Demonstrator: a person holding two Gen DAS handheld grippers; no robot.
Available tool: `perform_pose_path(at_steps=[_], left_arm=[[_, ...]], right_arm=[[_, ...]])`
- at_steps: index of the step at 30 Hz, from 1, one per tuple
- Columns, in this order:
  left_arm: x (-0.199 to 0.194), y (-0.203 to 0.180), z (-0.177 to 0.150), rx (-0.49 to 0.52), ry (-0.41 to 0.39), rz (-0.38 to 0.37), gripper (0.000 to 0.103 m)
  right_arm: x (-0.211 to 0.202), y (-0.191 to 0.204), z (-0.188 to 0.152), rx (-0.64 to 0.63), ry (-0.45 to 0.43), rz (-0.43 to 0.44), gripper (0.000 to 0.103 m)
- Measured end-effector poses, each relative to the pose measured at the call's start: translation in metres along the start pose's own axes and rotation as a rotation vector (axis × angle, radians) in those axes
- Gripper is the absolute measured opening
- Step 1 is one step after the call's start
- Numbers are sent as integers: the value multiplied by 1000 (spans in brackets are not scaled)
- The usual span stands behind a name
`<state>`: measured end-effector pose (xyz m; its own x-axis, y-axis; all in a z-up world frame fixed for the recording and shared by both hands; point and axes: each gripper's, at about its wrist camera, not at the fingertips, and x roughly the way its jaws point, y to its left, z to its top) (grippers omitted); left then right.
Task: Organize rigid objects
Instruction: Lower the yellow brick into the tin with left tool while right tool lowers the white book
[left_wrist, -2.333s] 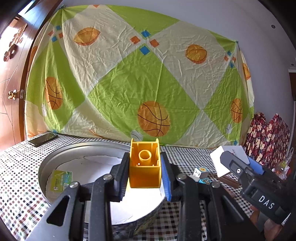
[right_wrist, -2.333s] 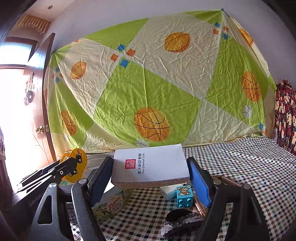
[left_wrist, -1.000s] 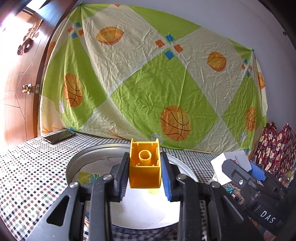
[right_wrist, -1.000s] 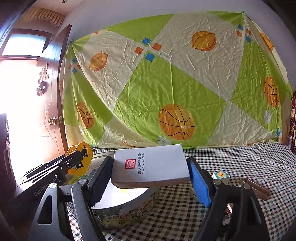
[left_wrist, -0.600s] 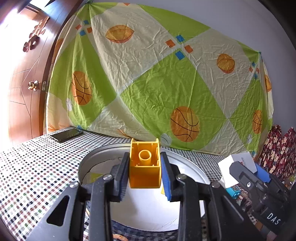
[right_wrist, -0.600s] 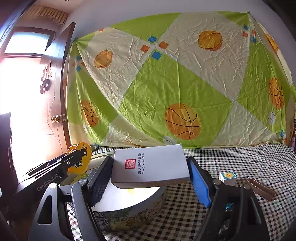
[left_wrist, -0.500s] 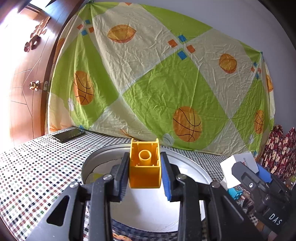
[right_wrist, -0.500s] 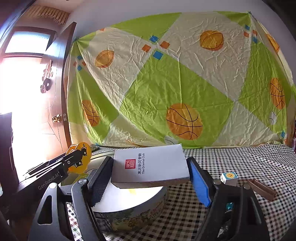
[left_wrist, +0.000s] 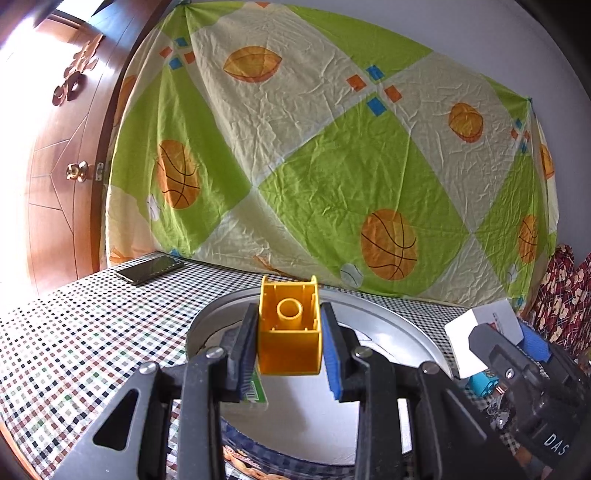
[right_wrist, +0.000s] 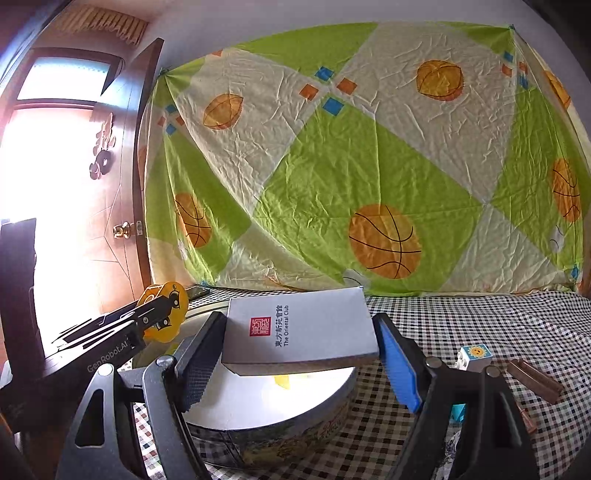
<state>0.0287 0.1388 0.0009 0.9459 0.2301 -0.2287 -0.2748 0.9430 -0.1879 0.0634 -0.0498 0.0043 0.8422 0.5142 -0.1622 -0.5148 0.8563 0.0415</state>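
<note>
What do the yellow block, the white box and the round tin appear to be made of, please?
Yellow block: glossy moulded plastic, hollow with an inner tube. White box: probably matte printed cardboard, with sharp folded edges. Round tin: likely thin metal, with a silvery shiny inside wall and a printed outside.

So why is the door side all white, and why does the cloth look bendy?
Right wrist view: daylight through the doorway overexposes that side to white glare, while the box stays sharp. Left wrist view: only the top left corner by the door is washed out. Both views: the fisheye lens bows the cloth and darkens the corners.
</note>
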Motion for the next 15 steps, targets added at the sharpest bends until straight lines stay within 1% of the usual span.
perform_pose_path(at_steps=[15], left_arm=[[3, 15, 2, 20, 1, 36, 30]], right_arm=[[9, 18, -1, -23, 17, 34, 81]])
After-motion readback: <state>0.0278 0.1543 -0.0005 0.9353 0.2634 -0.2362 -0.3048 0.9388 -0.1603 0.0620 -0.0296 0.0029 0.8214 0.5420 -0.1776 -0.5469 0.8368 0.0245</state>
